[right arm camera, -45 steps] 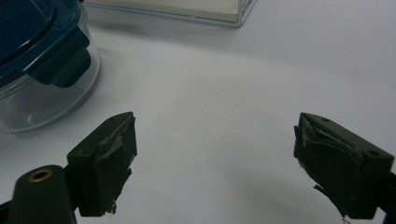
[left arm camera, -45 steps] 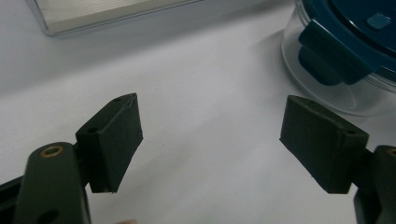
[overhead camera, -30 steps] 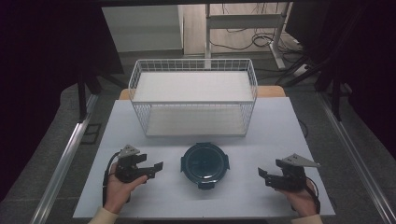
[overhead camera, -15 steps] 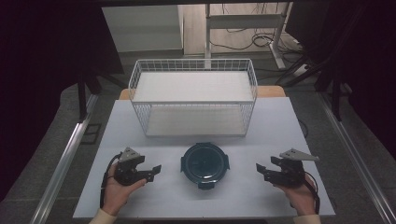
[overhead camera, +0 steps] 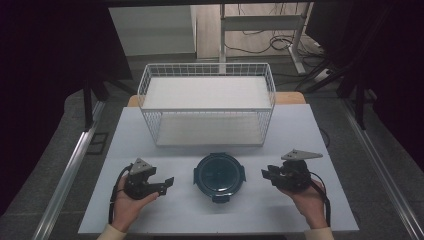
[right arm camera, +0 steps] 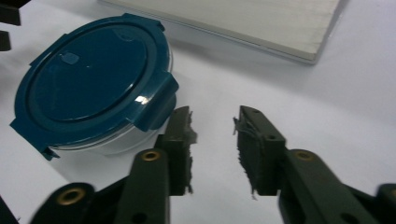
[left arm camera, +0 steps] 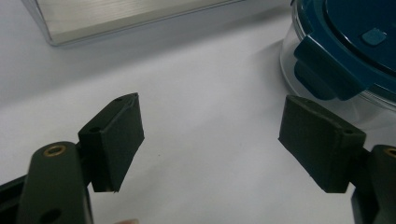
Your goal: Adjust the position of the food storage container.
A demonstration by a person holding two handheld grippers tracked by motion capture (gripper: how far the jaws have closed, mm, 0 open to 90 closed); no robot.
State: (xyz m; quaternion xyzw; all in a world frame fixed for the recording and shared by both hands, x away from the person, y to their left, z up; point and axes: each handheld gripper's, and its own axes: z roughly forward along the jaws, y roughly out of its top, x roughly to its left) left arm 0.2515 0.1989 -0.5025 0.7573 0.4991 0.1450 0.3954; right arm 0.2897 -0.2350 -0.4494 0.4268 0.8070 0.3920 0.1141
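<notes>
A round clear container with a dark teal clip lid [overhead camera: 219, 173] sits at the front middle of the white table [overhead camera: 320, 135]. My left gripper [overhead camera: 167, 182] rests on the table just left of it, jaws wide open and empty. In the left gripper view the left gripper [left arm camera: 210, 135] points past the container [left arm camera: 345, 56], whose lid clip is at upper right. My right gripper [overhead camera: 265, 175] sits just right of the container, open with a narrower gap. In the right gripper view the right gripper [right arm camera: 214, 126] has its left pad [right arm camera: 180, 140] close beside the container [right arm camera: 93, 84].
A white wire basket [overhead camera: 207, 107] with a pale board inside stands behind the container at the table's back. Its metal base edge [left arm camera: 116, 23] shows at the top of the left gripper view, and its base edge [right arm camera: 261, 23] also tops the right gripper view. Bare table lies around both hands.
Both grippers have edged inward toward the container; the right one dropped slightly and moved left. The container and basket stayed put.
</notes>
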